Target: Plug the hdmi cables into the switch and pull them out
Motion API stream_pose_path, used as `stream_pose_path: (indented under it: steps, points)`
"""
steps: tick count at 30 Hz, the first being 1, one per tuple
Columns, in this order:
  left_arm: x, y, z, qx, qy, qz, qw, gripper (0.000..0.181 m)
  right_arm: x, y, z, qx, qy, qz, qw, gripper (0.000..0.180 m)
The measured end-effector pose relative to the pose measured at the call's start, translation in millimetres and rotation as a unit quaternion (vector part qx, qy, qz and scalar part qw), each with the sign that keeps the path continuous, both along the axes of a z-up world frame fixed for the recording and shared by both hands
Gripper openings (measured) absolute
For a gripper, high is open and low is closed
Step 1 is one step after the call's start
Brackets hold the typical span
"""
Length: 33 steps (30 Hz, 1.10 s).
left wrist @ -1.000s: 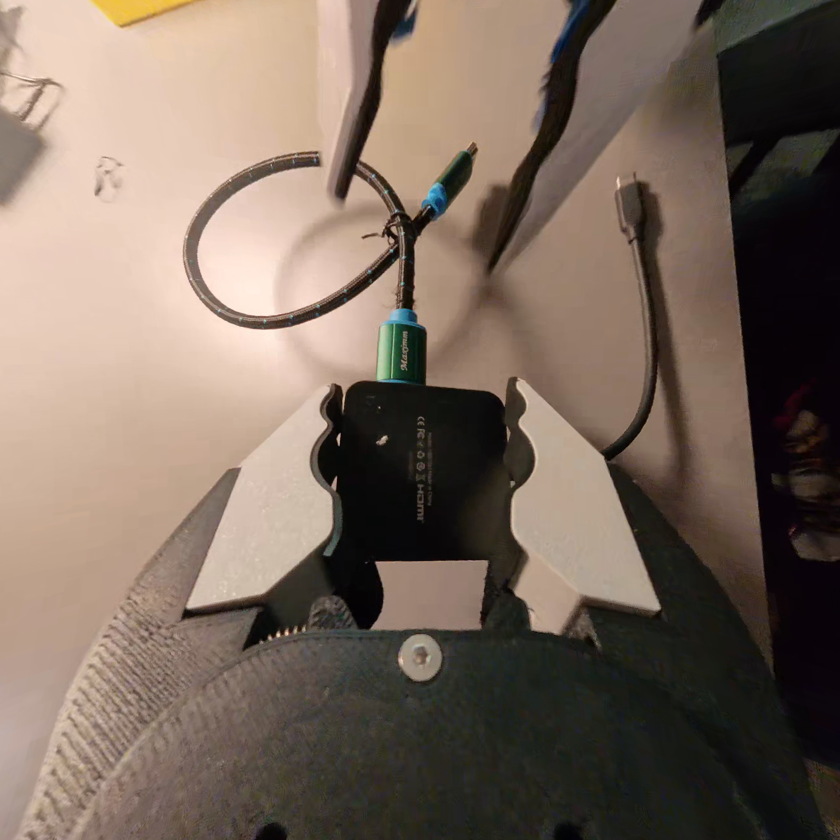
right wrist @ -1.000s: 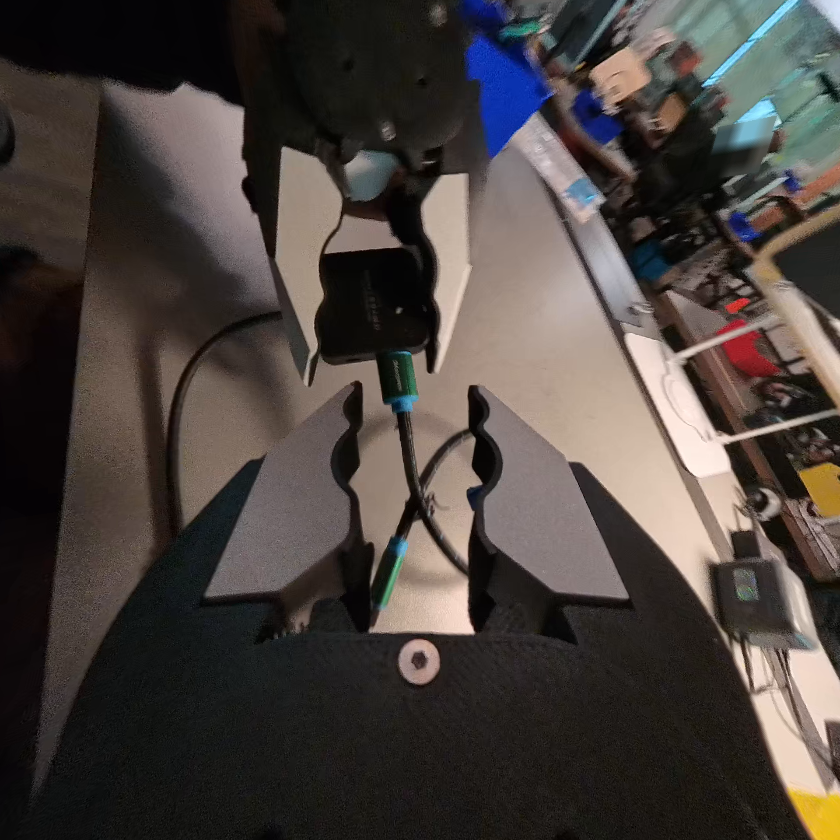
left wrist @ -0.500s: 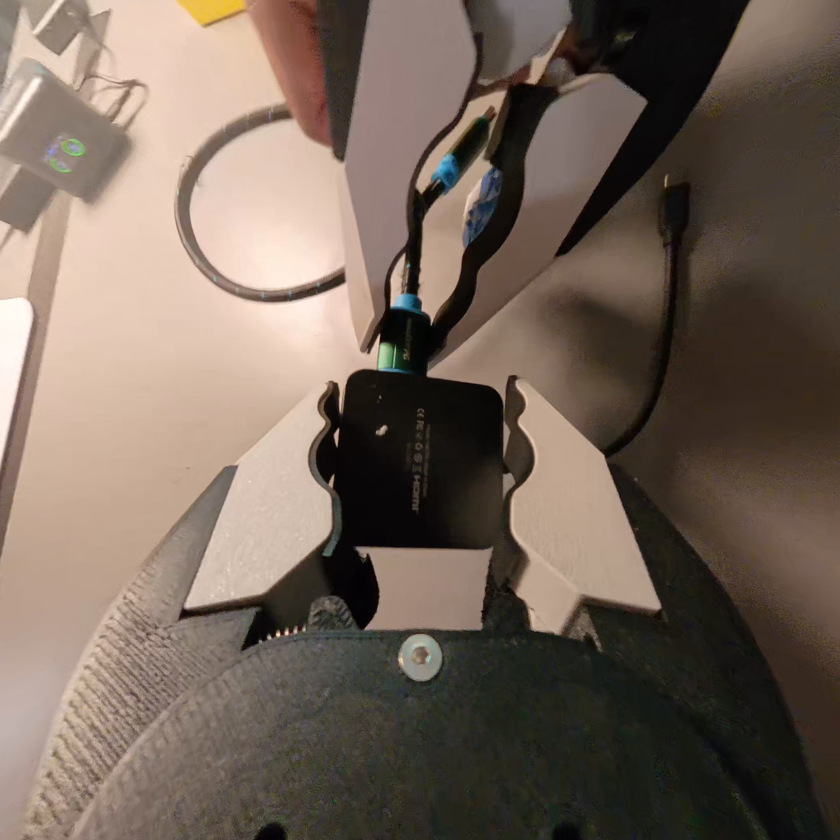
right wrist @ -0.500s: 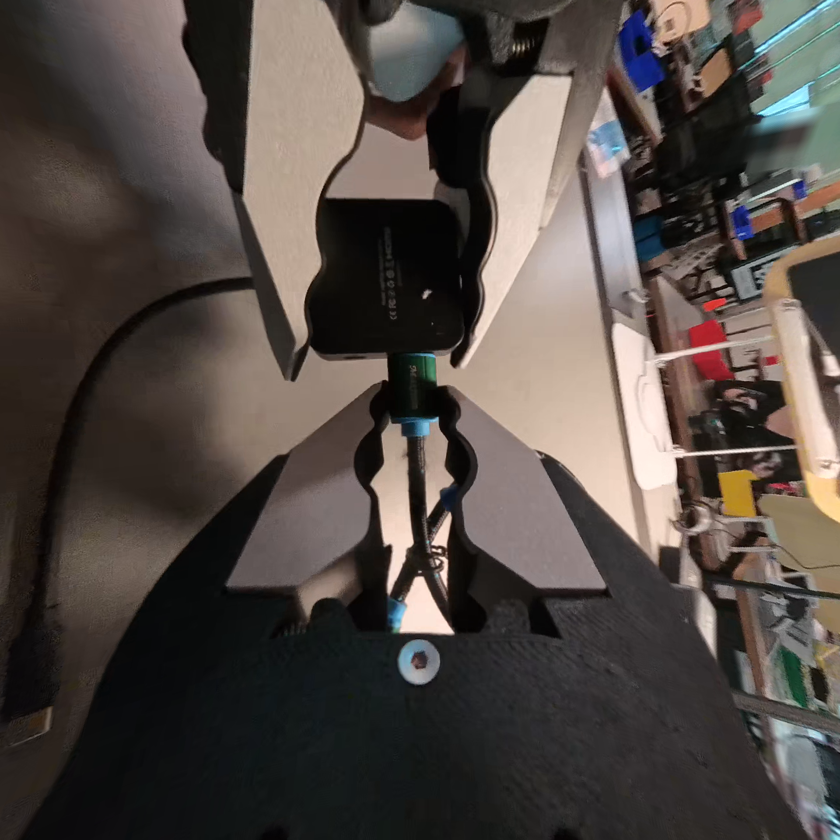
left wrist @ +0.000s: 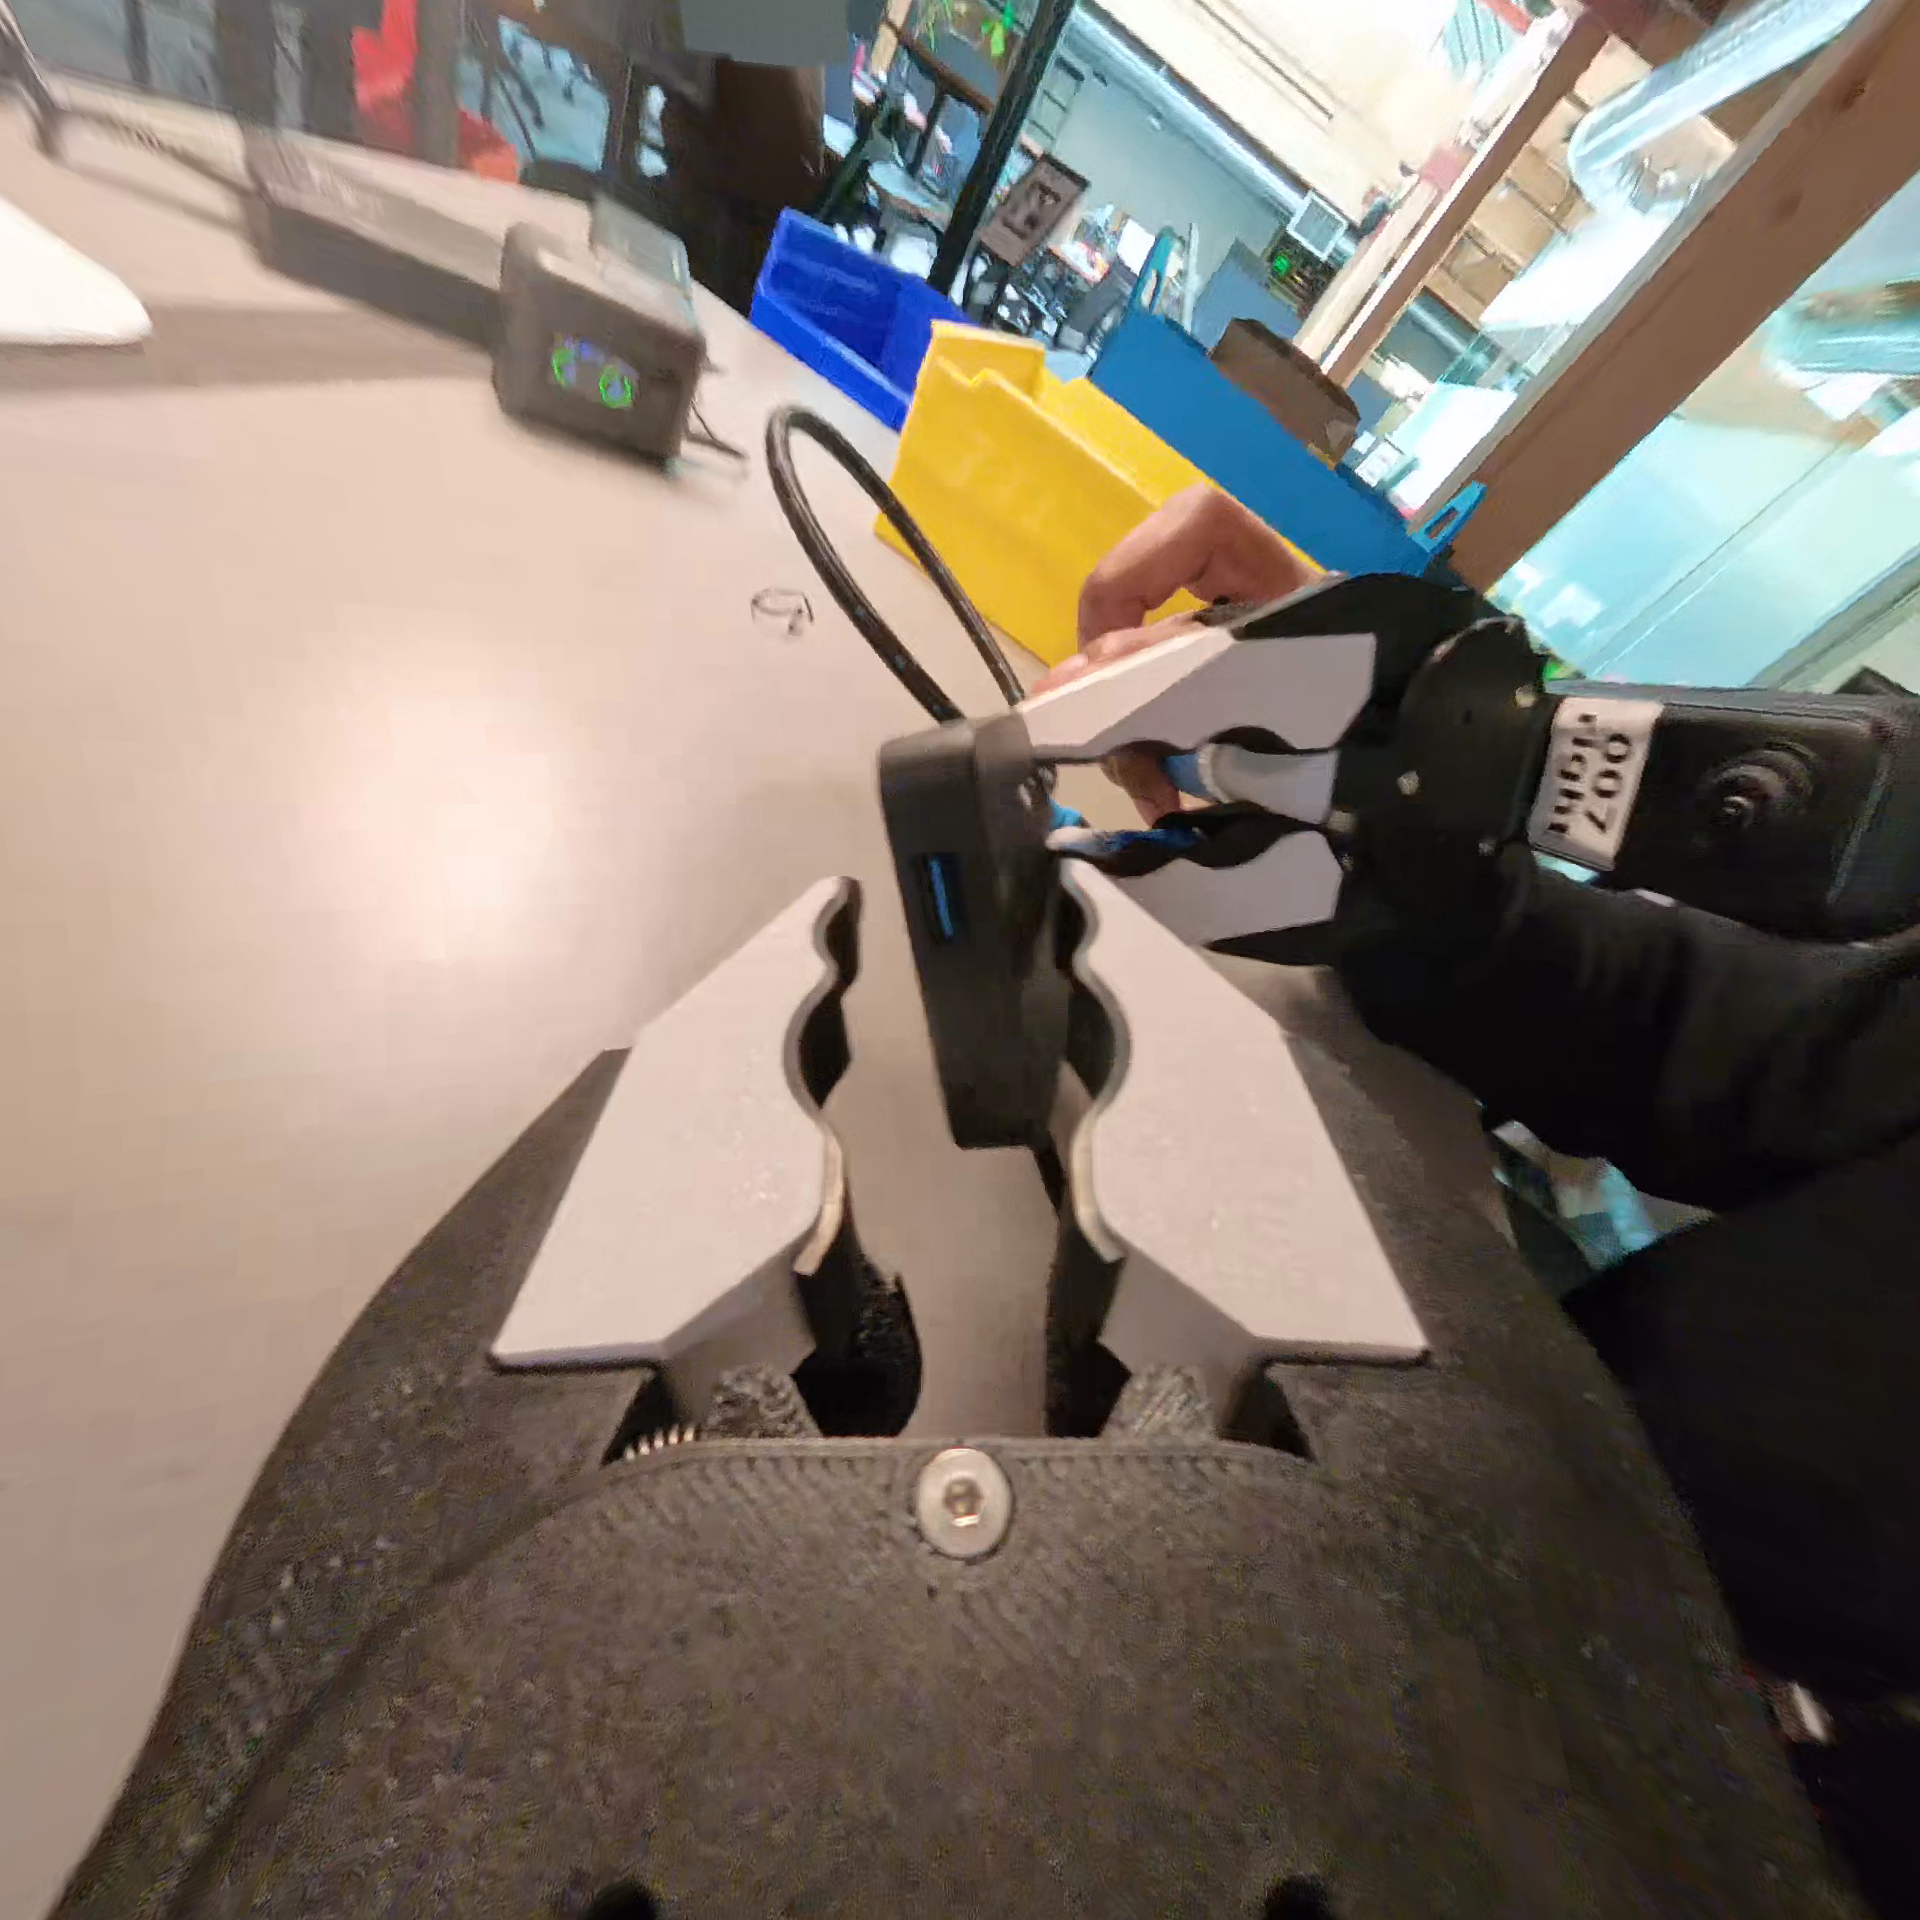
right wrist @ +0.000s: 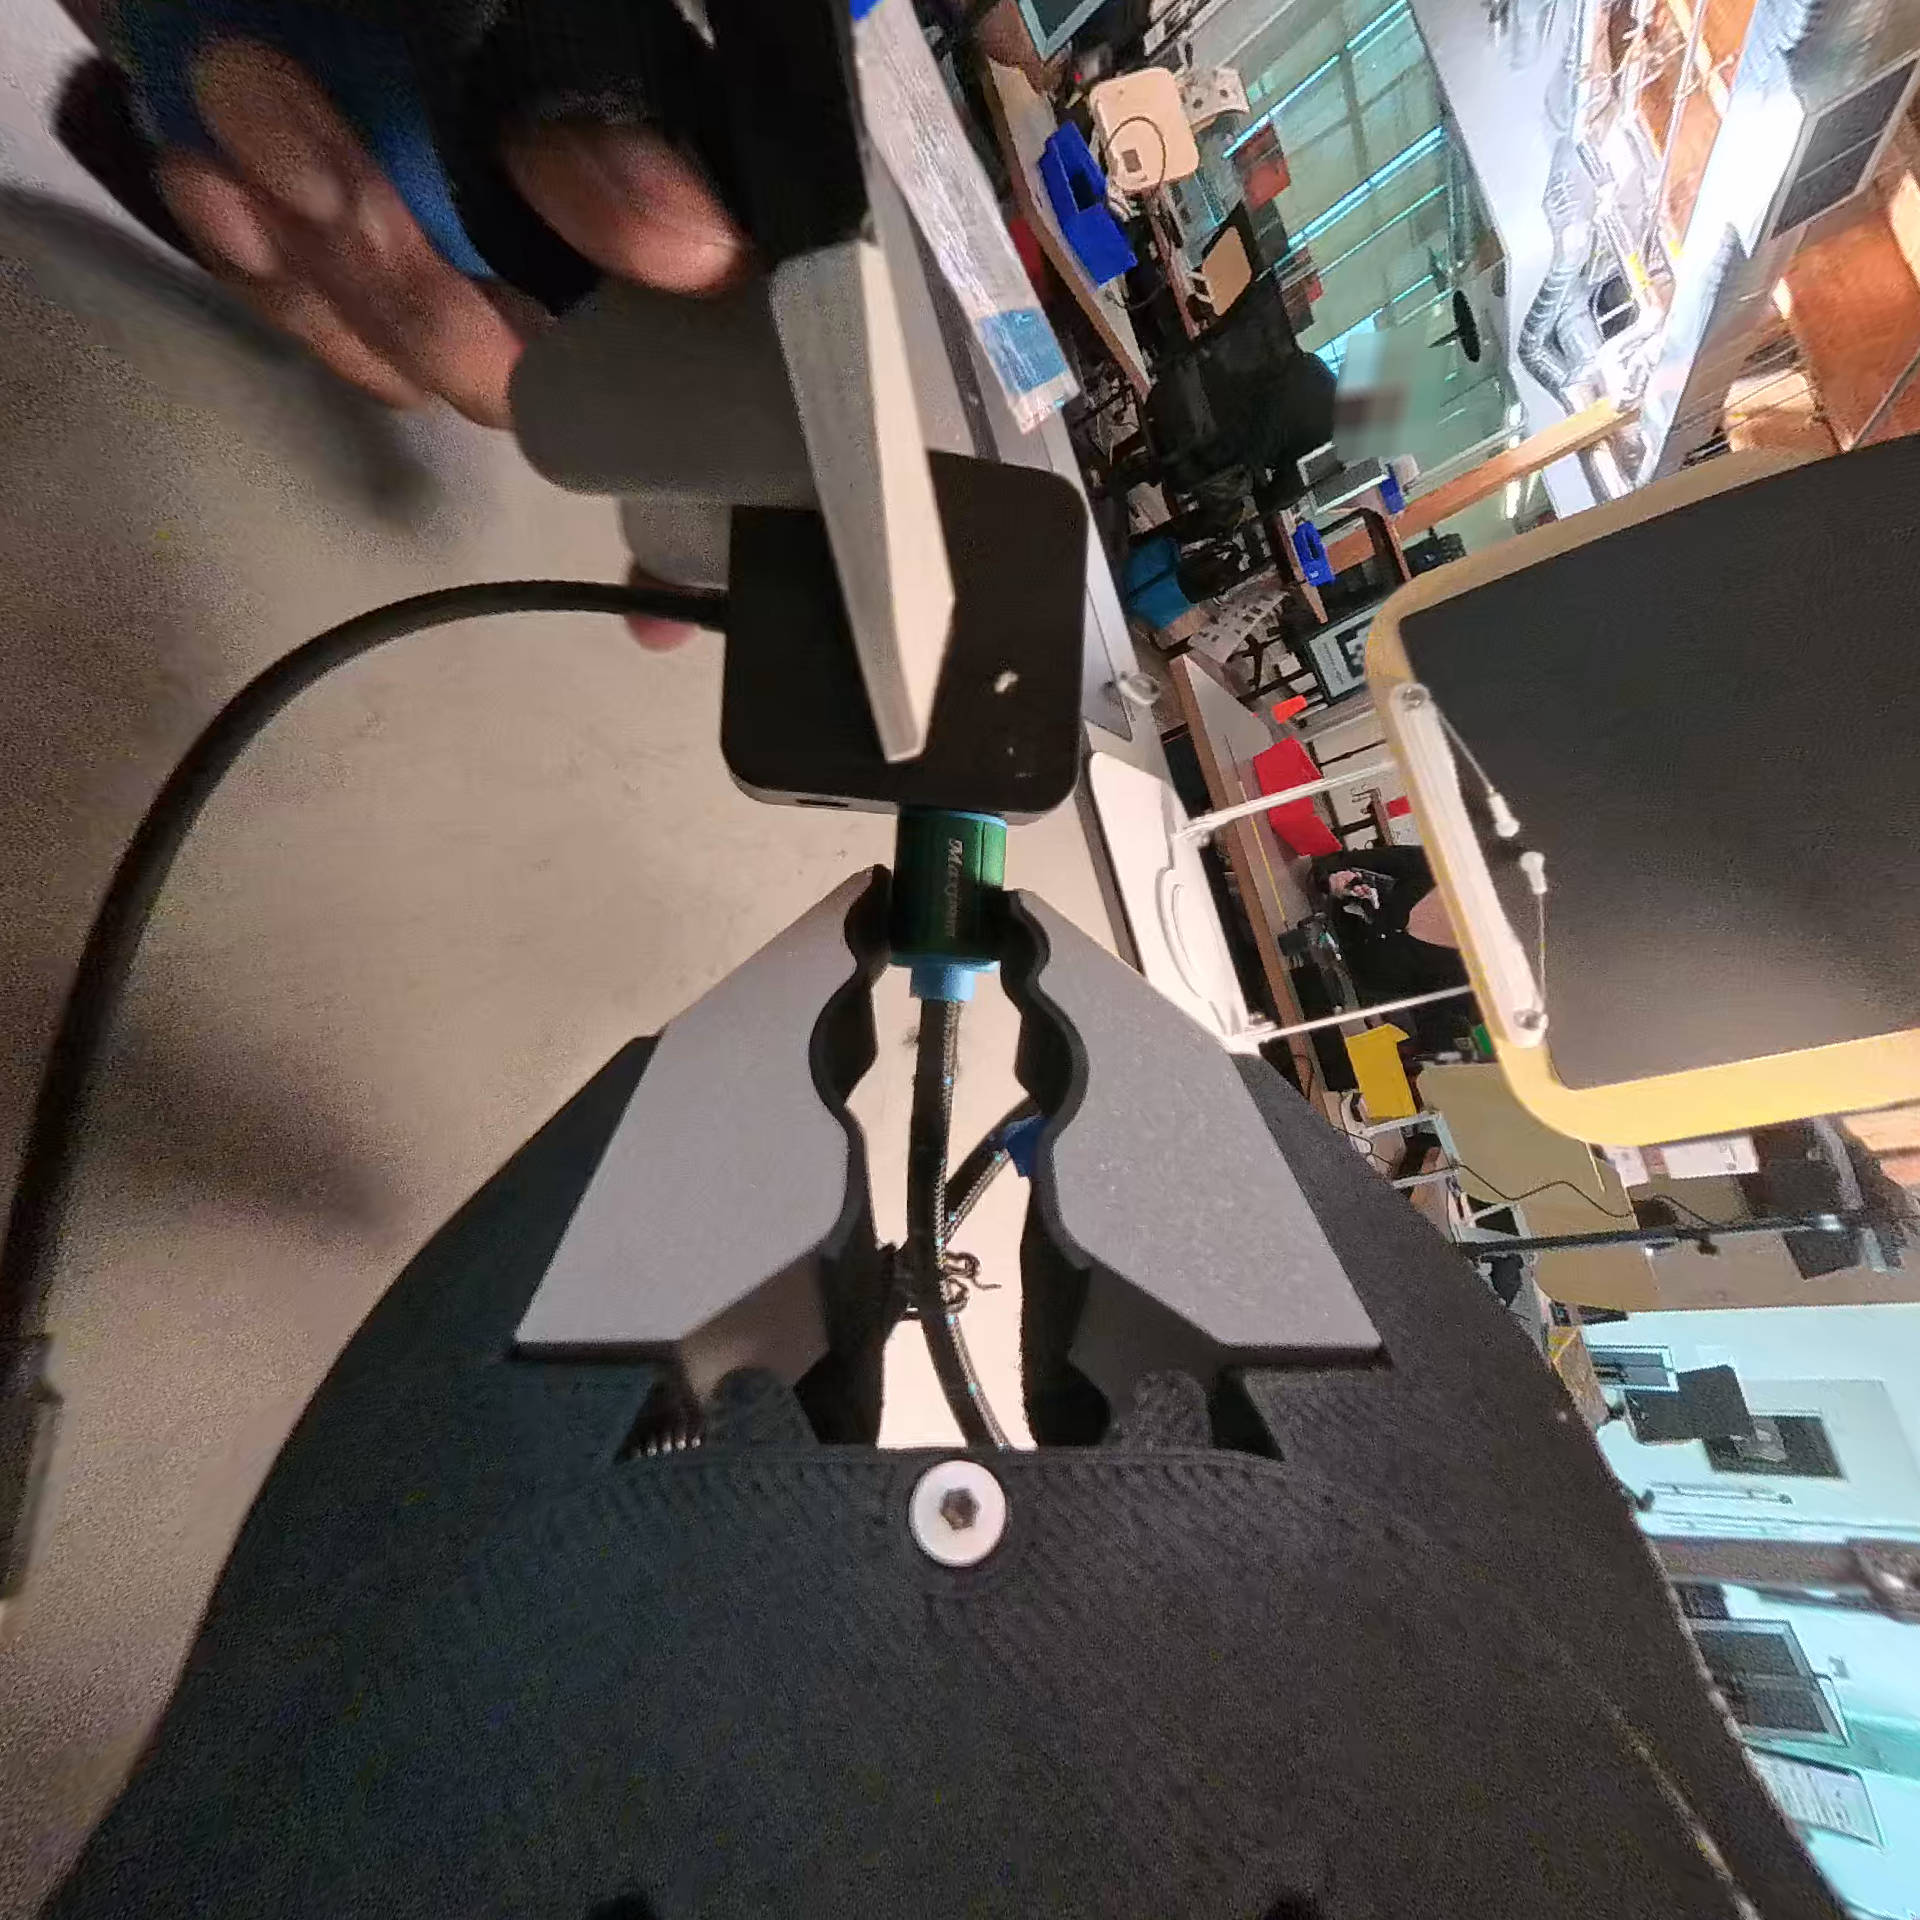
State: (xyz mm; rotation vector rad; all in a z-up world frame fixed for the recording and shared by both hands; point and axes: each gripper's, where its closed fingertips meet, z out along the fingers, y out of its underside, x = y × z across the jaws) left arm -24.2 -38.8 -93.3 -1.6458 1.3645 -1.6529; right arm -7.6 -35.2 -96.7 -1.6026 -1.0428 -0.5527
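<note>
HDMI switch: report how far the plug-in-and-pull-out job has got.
Done: the green plug sits seated in the switch. In hand: the right gripper is clamped on that plug, seemingly ready to pull; the left gripper brackets the switch, though a firm grip is unclear. Left: pulling the plug out. No second HDMI plug shows in the switch.
</note>
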Motion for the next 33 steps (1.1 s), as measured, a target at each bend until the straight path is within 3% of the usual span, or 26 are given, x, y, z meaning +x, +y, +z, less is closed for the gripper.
stream_pose_path:
  steps: [1,5,9,15,22,30,33]
  points:
    - [-2,-3,-7,-0.005,0.006,-0.013,1.000,0.027,1,2,-5,-0.007,0.000,-0.003,1.000,0.021]
    - [1,-8,-8,-0.008,-0.006,-0.020,1.000,0.014,7,-4,-13,-0.003,0.004,0.004,1.000,0.022]
    - [2,-8,-9,0.013,-0.005,-0.007,1.000,0.013,27,-9,-20,0.003,-0.050,-0.014,0.999,0.018]
    - [0,-6,-11,-0.006,0.002,-0.011,1.000,0.014,18,-10,-20,0.020,-0.057,-0.003,0.998,0.008]
    - [-1,-3,3,0.005,-0.043,0.032,0.999,0.013,15,-13,-12,0.010,0.022,0.014,1.000,0.008]
    - [-6,-8,13,-0.010,-0.047,0.012,0.999,0.014,10,-18,1,0.009,0.038,0.021,0.999,0.008]
    - [-7,-5,12,-0.057,-0.051,0.017,0.997,0.014,8,-21,-2,0.005,0.009,0.034,0.999,0.008]
